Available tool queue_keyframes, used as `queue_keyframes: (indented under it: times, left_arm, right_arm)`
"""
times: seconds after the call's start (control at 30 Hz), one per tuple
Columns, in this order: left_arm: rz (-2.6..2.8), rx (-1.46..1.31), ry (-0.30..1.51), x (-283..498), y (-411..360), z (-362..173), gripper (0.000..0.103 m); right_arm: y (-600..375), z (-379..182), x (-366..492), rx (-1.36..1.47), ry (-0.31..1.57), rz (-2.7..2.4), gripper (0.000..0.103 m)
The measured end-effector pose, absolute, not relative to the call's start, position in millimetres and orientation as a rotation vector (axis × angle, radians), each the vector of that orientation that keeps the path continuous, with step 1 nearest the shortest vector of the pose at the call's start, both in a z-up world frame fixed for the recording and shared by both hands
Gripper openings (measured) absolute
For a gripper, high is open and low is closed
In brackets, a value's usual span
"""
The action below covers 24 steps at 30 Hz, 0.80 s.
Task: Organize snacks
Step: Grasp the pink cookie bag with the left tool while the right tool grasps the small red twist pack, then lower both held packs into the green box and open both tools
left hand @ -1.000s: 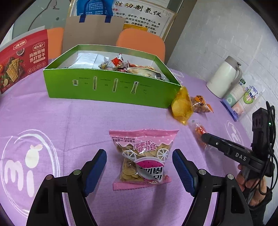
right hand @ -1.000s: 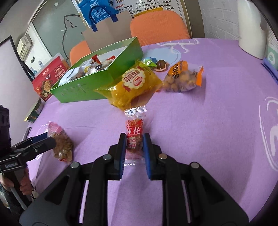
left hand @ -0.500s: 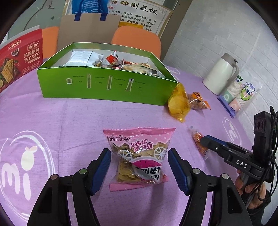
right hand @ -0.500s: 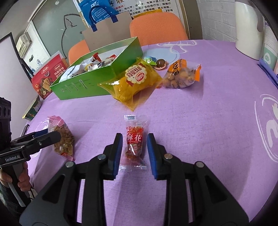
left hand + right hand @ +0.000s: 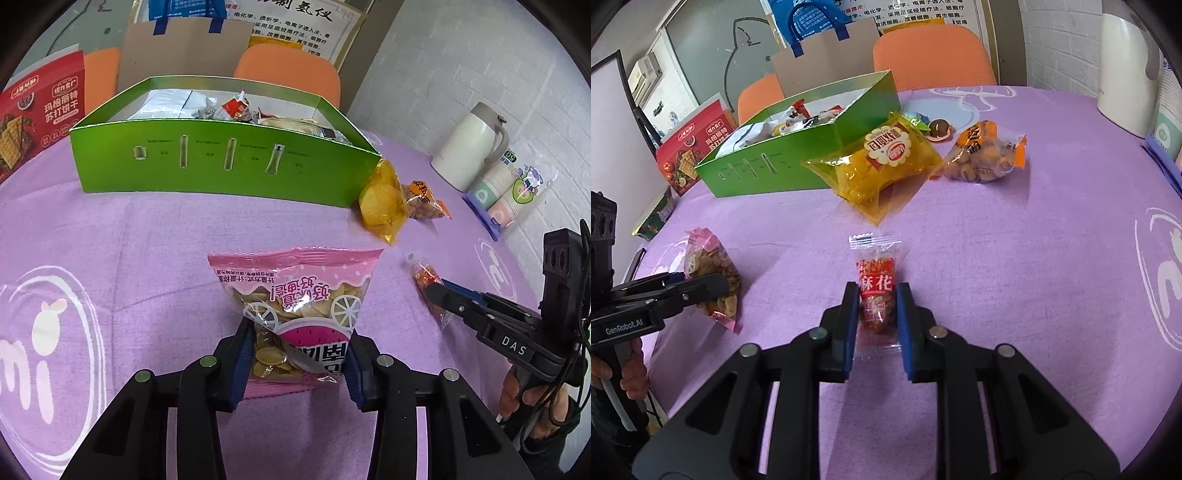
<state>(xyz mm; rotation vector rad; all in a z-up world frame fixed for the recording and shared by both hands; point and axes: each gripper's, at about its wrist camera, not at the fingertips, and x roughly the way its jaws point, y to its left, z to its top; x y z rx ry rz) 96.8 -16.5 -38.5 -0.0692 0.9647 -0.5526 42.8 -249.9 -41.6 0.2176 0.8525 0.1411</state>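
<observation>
Readable markings:
- right gripper (image 5: 436,291), body ahead-right of left tool: "DAS".
- left gripper (image 5: 713,282), body at far left: "GenRobot.AI".
- red snack packet (image 5: 877,291) between right fingers: "麻花".
- red cracker box (image 5: 35,114), far left: "苏打饼干".

On the counter (image 5: 110,229), the open box (image 5: 221,166) stands behind the chip bag (image 5: 295,314); the twist packet (image 5: 877,291) lies to its right.
</observation>
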Motion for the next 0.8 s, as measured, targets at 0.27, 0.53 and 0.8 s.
queue_keyframes:
  times: [0.27,0.53,0.8]
  left_arm:
    - [-0.581,-0.087,0.894,92,-9,-7,0.041]
    - [-0.563,-0.113,0.774,124,1,49,0.041]
    - [-0.483,-0.165,0.79,200,-2,72,0.041]
  right_arm:
    - [-241,-3,28,0.242,0.752,0.223,0.022]
    - [-211,40,70,0.18,0.673,0.316,0.022]
    - [-188,45,160,0.131,0.711,0.299,0.022]
